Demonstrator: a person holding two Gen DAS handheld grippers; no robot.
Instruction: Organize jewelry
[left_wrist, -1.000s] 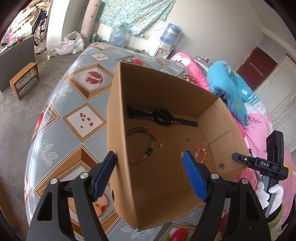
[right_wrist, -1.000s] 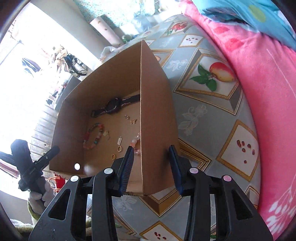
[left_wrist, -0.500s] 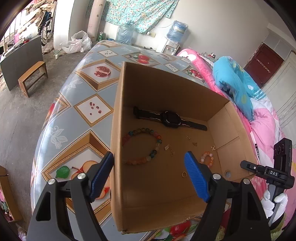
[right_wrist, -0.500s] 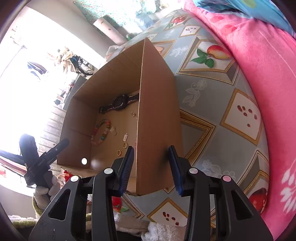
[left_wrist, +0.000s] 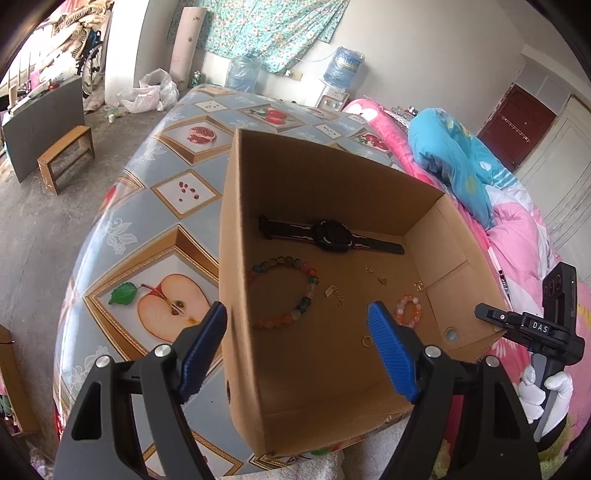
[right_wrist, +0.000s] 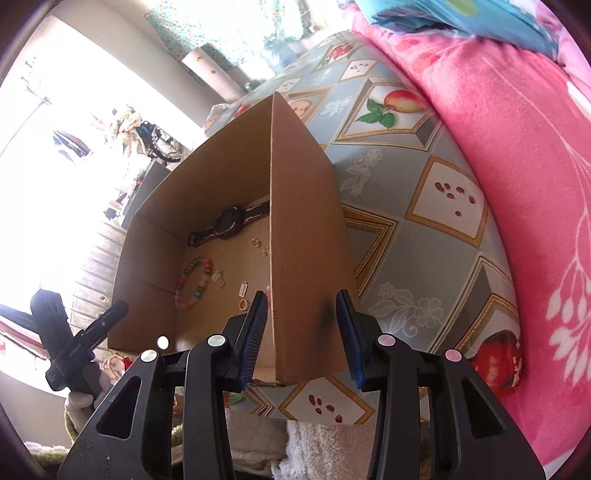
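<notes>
Box (left_wrist: 332, 373), cardboard, open-topped, frame centre: holds watch (left_wrist: 330, 235) at back, bead bracelet (left_wrist: 284, 293) centre-left, small bracelet (left_wrist: 408, 309) and ring (left_wrist: 366, 341) lower right. Left gripper (left_wrist: 297, 349) open, straddling left wall; right gripper (right_wrist: 301, 330) open, straddling right wall.

I count one cardboard box (left_wrist: 332, 192). Inside it I see one black watch (left_wrist: 332, 236), one large bracelet of coloured beads (left_wrist: 286, 291), one small pink bead bracelet (left_wrist: 408, 314), one gold ring (left_wrist: 366, 341) and several tiny gold pieces I can't number exactly.
</notes>
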